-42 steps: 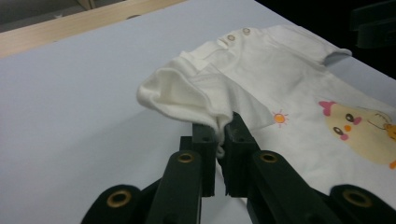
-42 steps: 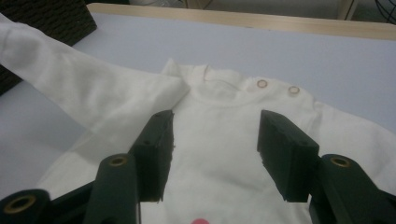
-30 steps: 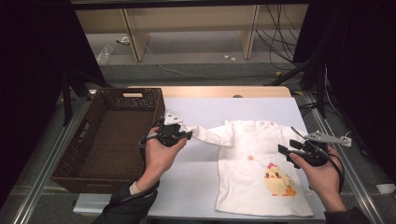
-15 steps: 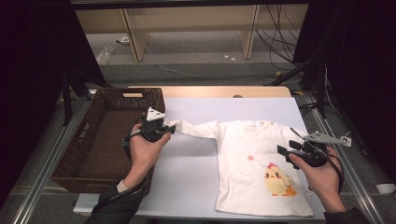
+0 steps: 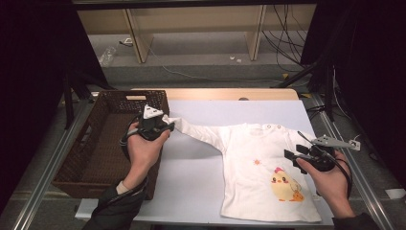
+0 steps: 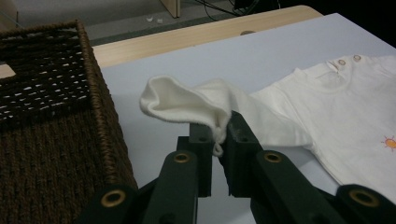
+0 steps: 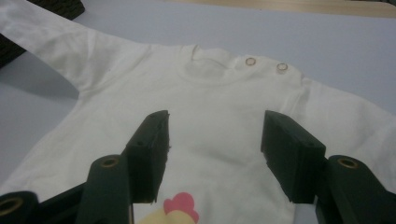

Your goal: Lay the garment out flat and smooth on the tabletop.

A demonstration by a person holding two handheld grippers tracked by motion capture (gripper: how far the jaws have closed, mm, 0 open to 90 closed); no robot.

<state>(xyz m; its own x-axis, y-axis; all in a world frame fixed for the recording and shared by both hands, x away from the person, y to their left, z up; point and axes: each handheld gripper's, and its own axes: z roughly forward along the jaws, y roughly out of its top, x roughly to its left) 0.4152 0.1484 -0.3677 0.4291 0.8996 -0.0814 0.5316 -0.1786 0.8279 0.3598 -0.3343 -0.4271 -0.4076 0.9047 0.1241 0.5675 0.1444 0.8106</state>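
Observation:
A white baby shirt (image 5: 261,148) with a chick print lies flat on the pale table (image 5: 201,191). Its long left sleeve (image 5: 201,133) is stretched out toward the basket. My left gripper (image 5: 165,125) is shut on the sleeve's cuff (image 6: 177,100), lifted just above the table beside the basket's wall. Its jaws have just been opening a little, and the cuff is still pinched between them (image 6: 218,128). My right gripper (image 5: 290,154) is open over the shirt's right side. In the right gripper view its jaws (image 7: 215,140) stand wide above the chest, holding nothing.
A dark wicker basket (image 5: 110,98) stands at the table's left side, close to my left hand; its woven wall (image 6: 56,130) rises right beside the jaws. Metal rails run along both table sides. Shelves and cables lie beyond the far edge.
My left hand has moved left toward the basket and slightly up, drawing the sleeve out straight. The right hand and its gripper have stayed still.

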